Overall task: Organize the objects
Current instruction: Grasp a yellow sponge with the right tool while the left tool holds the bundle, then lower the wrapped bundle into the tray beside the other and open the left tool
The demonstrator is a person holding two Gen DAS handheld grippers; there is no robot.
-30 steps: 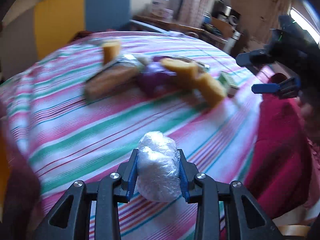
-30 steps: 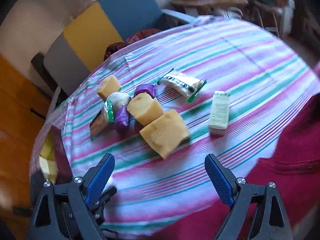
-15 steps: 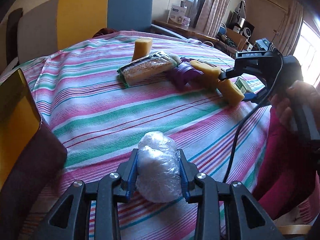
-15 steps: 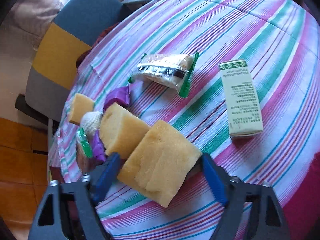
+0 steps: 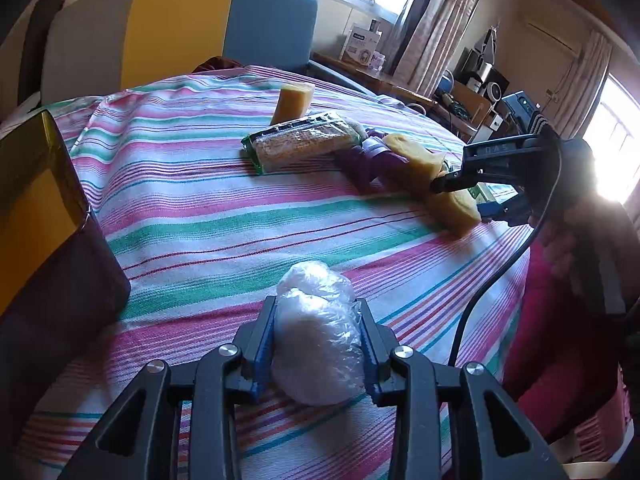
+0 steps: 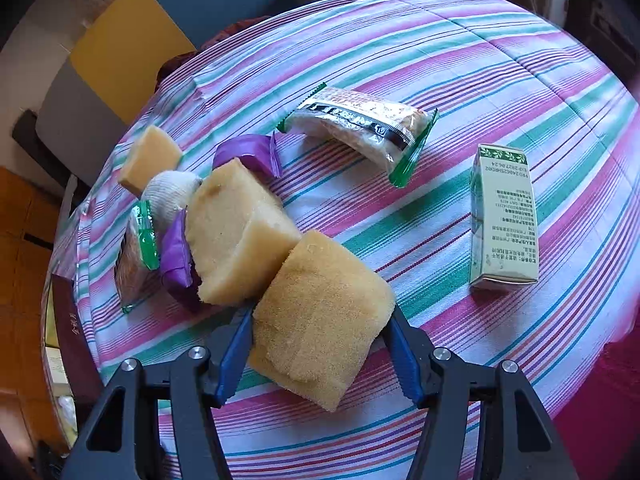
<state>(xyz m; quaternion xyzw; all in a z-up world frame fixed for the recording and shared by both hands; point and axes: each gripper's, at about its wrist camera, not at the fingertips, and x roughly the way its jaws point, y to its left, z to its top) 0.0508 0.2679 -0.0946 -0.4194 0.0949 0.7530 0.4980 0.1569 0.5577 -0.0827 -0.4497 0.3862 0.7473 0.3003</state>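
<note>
My left gripper (image 5: 318, 344) is shut on a white lump wrapped in clear plastic (image 5: 316, 332) and holds it just above the striped tablecloth (image 5: 192, 216). My right gripper (image 6: 320, 348) has its blue pads against both sides of a yellow sponge block (image 6: 320, 316) that lies on the cloth; this gripper also shows in the left wrist view (image 5: 472, 196). A second sponge block (image 6: 236, 236) touches the held one. A third sponge block (image 6: 148, 160) stands further back.
A cracker packet (image 6: 360, 128), two purple wrappers (image 6: 248, 154), a white mesh ball (image 6: 172, 196), another green-edged packet (image 6: 136, 256) and a green-white carton (image 6: 500, 216) lie on the cloth. A dark box with yellow inside (image 5: 44, 224) stands at the table's left. A colour-block chair (image 5: 180, 24) is behind.
My right gripper moved down and forward onto the near sponge block and its jaws closed in on it. My left gripper stayed shut on the wrapped lump and shifted slightly.
</note>
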